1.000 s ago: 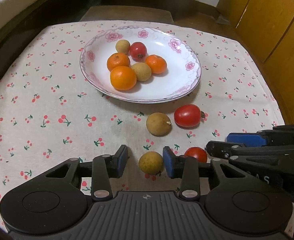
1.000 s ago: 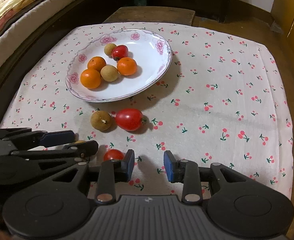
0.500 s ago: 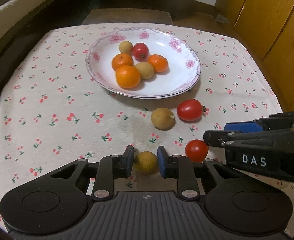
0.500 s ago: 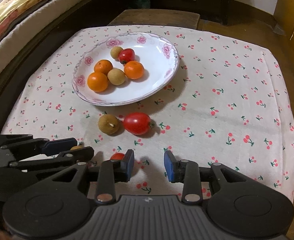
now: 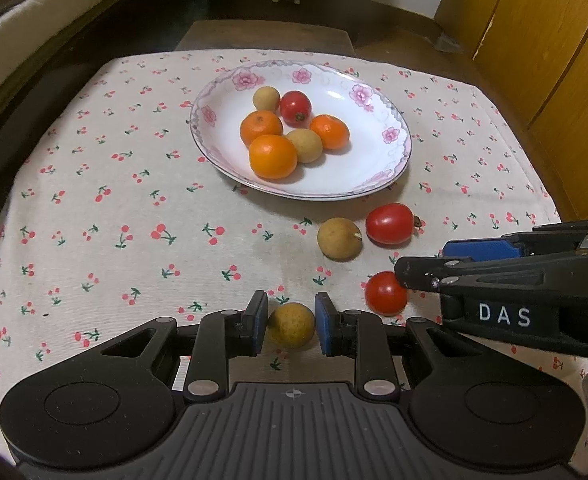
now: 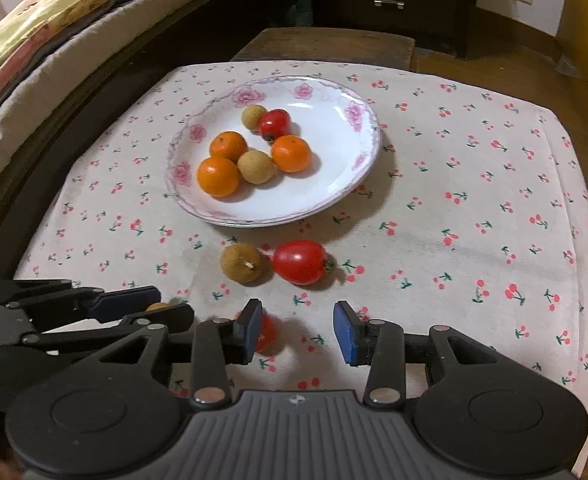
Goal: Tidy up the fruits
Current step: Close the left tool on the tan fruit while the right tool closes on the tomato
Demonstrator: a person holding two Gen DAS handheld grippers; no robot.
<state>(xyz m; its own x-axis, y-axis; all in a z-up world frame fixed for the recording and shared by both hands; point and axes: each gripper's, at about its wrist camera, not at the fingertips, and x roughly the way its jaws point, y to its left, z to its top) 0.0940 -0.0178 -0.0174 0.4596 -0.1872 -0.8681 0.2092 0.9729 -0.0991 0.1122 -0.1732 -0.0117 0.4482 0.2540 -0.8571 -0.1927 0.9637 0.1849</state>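
The left gripper [image 5: 290, 326] pinches a tan longan [image 5: 291, 325] between its blue pads, the fruit resting low over the cherry-print tablecloth [image 5: 114, 208], well short of the floral plate [image 5: 378, 168]. The right gripper [image 6: 297, 330] is spread wide with nothing between its fingers; a small cherry tomato [image 6: 265, 333] sits just beside its left pad.

The longan is round and hard-skinned, held only at two small patches, so it could squirt out on the lift and roll across the cloth. The two grippers crowd each other, and a sideways move by either could knock the small tomato or the loose longan [image 5: 339, 239] and plum tomato [image 5: 390, 224] beyond it.

The left wrist view shows the grasp plainly and the right gripper's fingers over the small tomato [image 5: 386, 293]. In the right wrist view the gripped longan [image 6: 159, 306] is nearly hidden behind the left gripper's fingers, but that view shows its own fingers holding nothing.
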